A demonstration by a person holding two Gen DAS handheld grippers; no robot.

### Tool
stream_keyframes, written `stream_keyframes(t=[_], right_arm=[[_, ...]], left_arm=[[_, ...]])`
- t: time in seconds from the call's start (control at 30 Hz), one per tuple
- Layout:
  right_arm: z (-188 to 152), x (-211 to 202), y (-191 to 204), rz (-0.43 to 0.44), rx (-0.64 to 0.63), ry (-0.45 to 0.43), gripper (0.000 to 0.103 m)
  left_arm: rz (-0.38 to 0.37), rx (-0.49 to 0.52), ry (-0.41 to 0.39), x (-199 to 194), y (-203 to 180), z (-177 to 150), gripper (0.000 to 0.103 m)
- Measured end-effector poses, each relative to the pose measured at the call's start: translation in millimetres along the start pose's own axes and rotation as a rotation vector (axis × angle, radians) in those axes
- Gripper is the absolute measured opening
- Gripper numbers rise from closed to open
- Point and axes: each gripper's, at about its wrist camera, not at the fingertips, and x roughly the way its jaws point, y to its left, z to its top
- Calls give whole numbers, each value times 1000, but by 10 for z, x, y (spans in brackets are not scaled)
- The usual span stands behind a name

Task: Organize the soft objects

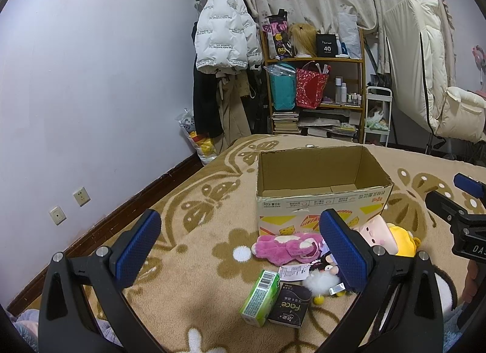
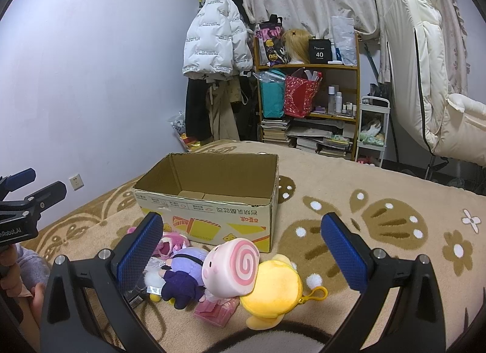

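The soft toys lie in a small heap on the bed blanket (image 2: 349, 176), just in front of the cardboard box (image 2: 212, 201). In the heap are a pink plush (image 1: 285, 246), a purple doll (image 2: 182, 277), a pig-faced roll cushion (image 2: 234, 264) and a yellow plush (image 2: 276, 292) with a clip ring. They look light and squashy, so I judge they will give under pressure and not slip much against the blue ribbed pads. A hold across the thick middle of a body seems safer than on a limb or on the paper tag. A green carton (image 1: 261, 298) and a black packet (image 1: 290, 307) lie near the toys; these look stiff, not soft.

The box stands open and upright, and as far as can be seen it has nothing inside, only its bottom flaps.

The left gripper (image 1: 240, 246) has its fingers spread wide and holds nothing. The right gripper (image 2: 240, 249) is the same, hanging above the toys with its fingers apart.
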Motion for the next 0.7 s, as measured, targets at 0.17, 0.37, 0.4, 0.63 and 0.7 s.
stream_keyframes(t=[0.17,0.37,0.4,0.63,0.7], right_arm=[[13,-8,-10,-3,5,-10,103],[36,3,-6,1,2,-13,103],[13,-13,-19,1,-1,-14,103],[2,-7,18,1,1,-12,103],[-12,-13,33,1,1,-12,103]], left_arm=[[1,-1,1,7,4,1,103],[-2,0,0,9,2,1,103],[-1,1,0,11,5,-2,103],[-2,1,1,12,0,1,103],[-1,1,2,4,-1,8,103]])
